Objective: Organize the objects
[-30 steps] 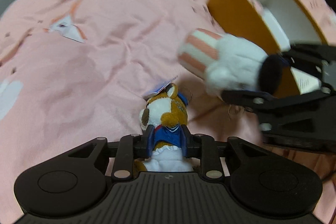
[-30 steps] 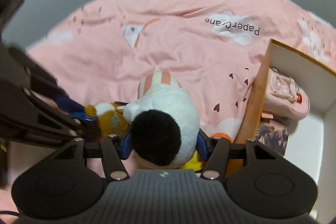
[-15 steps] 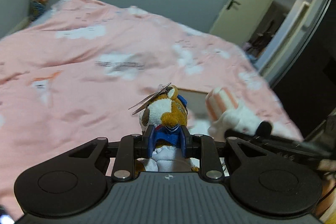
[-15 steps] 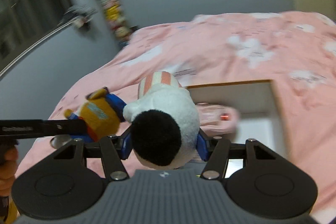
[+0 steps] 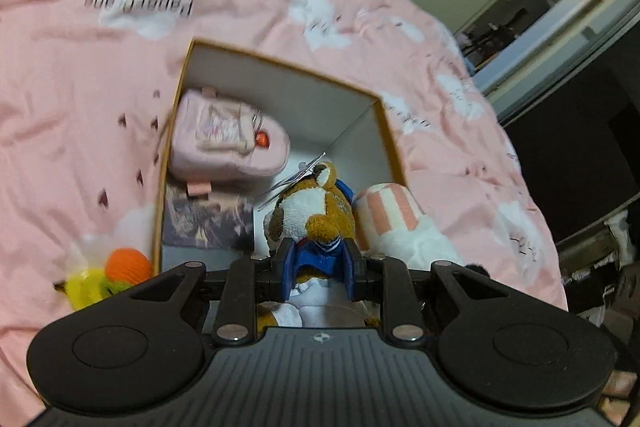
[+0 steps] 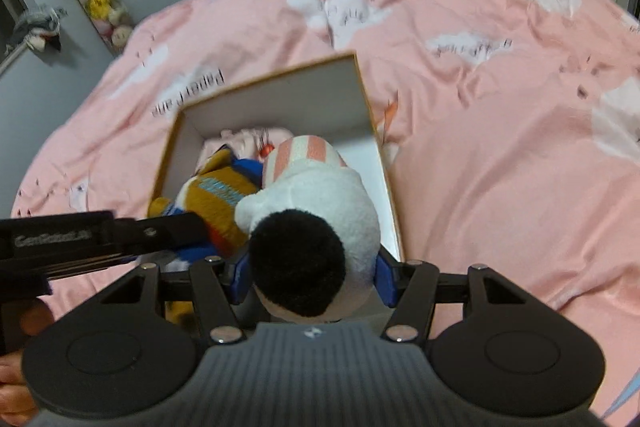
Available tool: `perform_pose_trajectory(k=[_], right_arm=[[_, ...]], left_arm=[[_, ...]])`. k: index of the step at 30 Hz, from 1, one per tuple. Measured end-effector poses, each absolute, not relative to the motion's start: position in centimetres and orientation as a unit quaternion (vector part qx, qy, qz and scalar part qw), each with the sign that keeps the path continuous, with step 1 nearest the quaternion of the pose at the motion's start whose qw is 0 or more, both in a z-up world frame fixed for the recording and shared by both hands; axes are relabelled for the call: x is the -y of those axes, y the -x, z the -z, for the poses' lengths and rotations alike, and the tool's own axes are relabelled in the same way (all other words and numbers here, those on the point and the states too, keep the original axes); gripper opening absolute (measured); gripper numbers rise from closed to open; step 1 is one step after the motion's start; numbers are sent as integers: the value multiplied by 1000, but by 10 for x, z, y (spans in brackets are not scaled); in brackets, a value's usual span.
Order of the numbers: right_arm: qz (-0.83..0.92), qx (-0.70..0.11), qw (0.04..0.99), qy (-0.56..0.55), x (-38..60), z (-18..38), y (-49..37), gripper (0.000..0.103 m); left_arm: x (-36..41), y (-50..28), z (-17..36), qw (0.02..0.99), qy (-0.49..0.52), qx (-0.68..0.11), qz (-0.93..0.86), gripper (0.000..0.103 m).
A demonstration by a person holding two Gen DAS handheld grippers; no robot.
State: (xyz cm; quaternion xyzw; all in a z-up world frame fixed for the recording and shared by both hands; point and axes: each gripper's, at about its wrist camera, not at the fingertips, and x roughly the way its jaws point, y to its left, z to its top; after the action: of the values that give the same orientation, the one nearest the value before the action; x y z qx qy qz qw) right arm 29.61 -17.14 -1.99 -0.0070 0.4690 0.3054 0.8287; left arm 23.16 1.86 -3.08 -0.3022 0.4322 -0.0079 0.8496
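Got one plush in each gripper so both go into the box in a single trip. My left gripper [image 5: 318, 273] is pinched nearly closed on the little brown tiger plush [image 5: 316, 211] by its blue outfit; my right gripper [image 6: 310, 275] is spread wider around the fat white plush [image 6: 320, 195]. Both hang over the near end of the box [image 5: 280, 67], because beyond them the pink pouch [image 5: 228, 139] fills the far corner. An orange-and-yellow toy [image 5: 108, 273] sits outside, left of my left gripper.
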Motion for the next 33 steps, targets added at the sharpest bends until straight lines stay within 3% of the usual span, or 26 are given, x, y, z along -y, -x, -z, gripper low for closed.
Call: perform_pose_trajectory(k=[9, 21, 27, 29, 30, 33], right_arm=[[-290, -508, 808, 70, 148, 43, -307, 63], [-294, -462, 804, 233, 115, 59, -293, 69], [-320, -472, 789, 231, 120, 52, -297, 71], [-327, -467, 789, 229, 123, 46, -296, 76], [-327, -459, 793, 234, 124, 43, -295, 82], [-336, -437, 796, 250, 126, 35, -290, 80]], left_arm=[[-13, -243, 65, 818, 330, -472, 6, 27], [-11, -252, 89, 810, 313, -496, 14, 27], [-11, -254, 88, 811, 294, -505, 37, 28], [-11, -253, 87, 810, 294, -504, 57, 43], [-11, -252, 85, 812, 293, -501, 62, 45], [-14, -249, 74, 824, 273, -492, 67, 45]])
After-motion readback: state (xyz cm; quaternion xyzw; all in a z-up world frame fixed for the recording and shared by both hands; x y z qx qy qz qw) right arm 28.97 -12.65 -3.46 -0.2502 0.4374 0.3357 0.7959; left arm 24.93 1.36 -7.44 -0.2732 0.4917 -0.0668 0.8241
